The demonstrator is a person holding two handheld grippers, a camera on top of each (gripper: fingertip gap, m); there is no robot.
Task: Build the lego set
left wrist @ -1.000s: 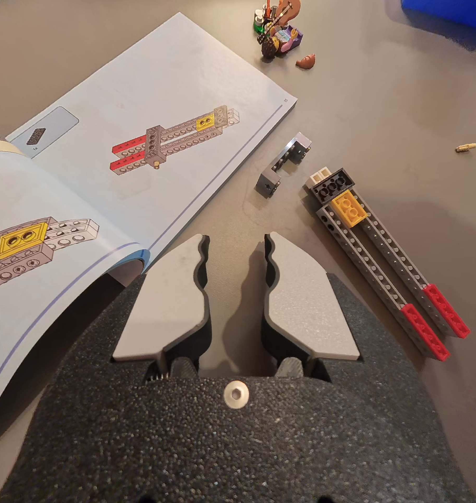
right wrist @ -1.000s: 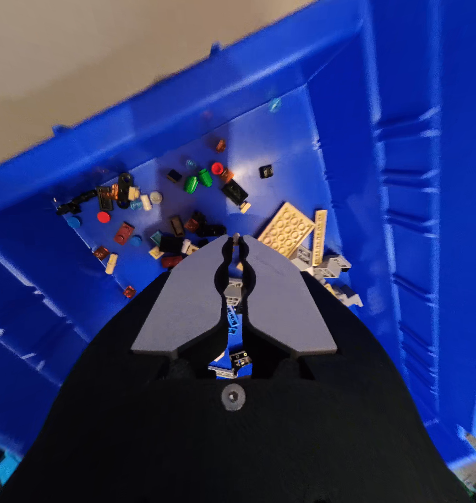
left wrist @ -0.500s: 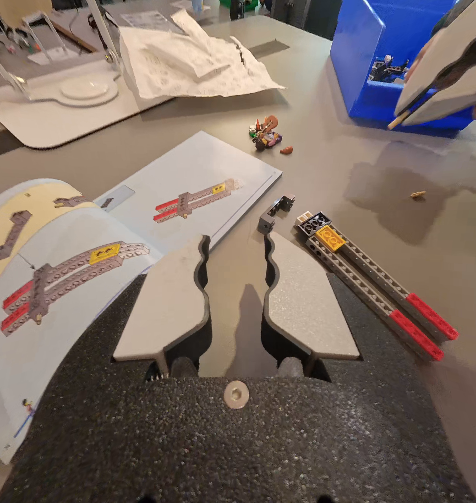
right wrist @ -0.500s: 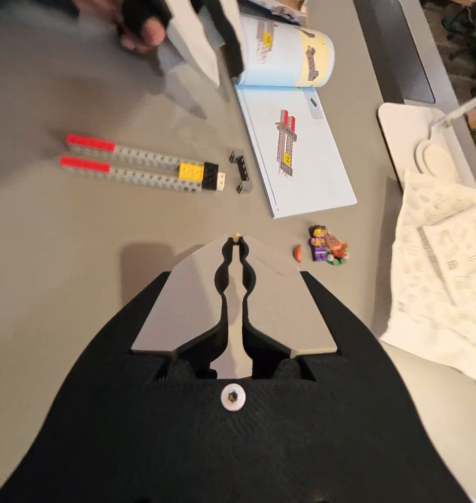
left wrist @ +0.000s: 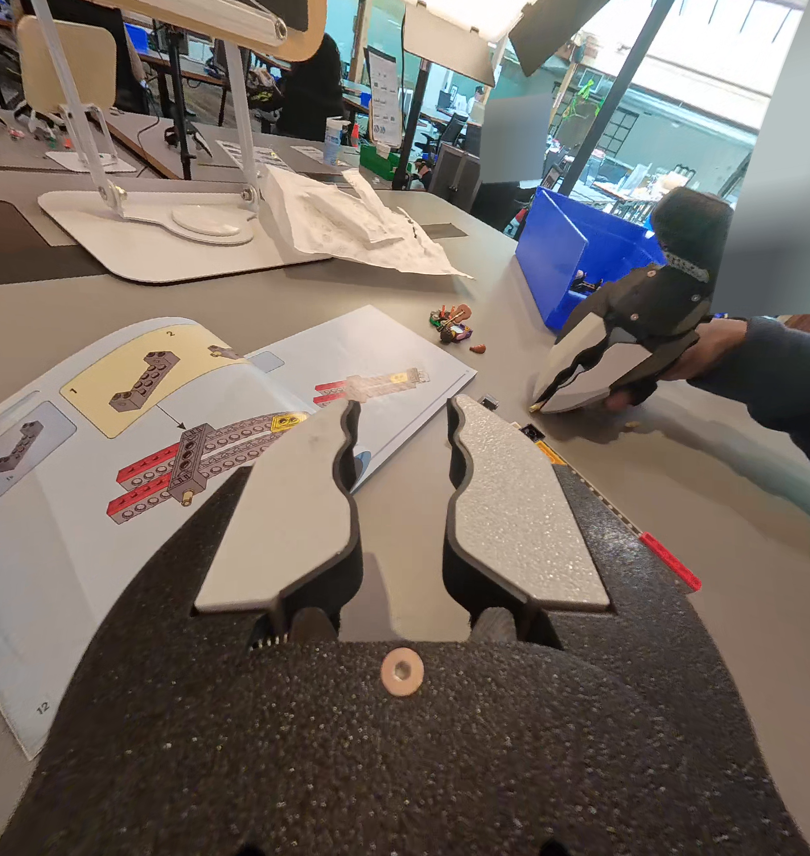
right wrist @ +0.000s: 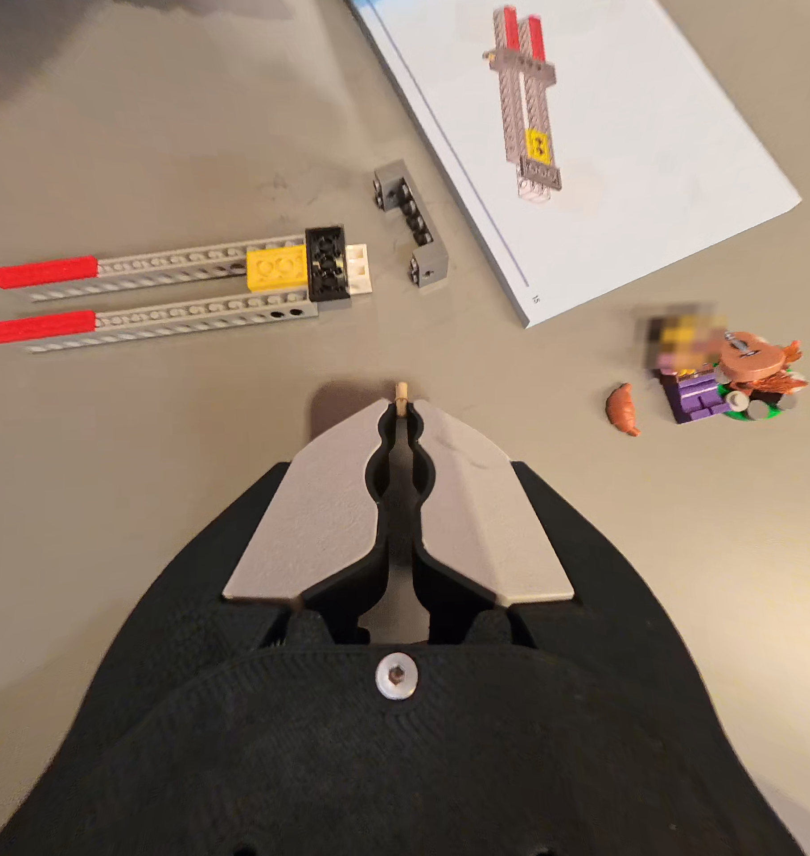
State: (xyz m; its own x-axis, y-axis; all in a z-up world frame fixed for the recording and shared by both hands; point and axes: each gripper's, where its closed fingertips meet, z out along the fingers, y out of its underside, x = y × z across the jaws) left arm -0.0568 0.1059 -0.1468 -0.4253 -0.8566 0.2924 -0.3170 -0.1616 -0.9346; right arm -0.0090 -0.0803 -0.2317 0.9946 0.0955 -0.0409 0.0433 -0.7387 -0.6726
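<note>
Matt grey tabletop (right wrist: 115, 440); glossy plastic brick beams (right wrist: 162, 287); smooth paper booklet (right wrist: 625, 139) near its far edge; crumpled paper sheet (left wrist: 356, 231).

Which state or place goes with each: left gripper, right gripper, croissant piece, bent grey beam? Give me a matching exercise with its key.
Things:
1. left gripper
2. right gripper
3. croissant piece
4. bent grey beam

Matches:
A. beside the toy figure
B. open, holding nothing
C. between booklet and long assembly
D. shut on a tan pin

Pairs: 1-B, 2-D, 3-A, 4-C
</note>
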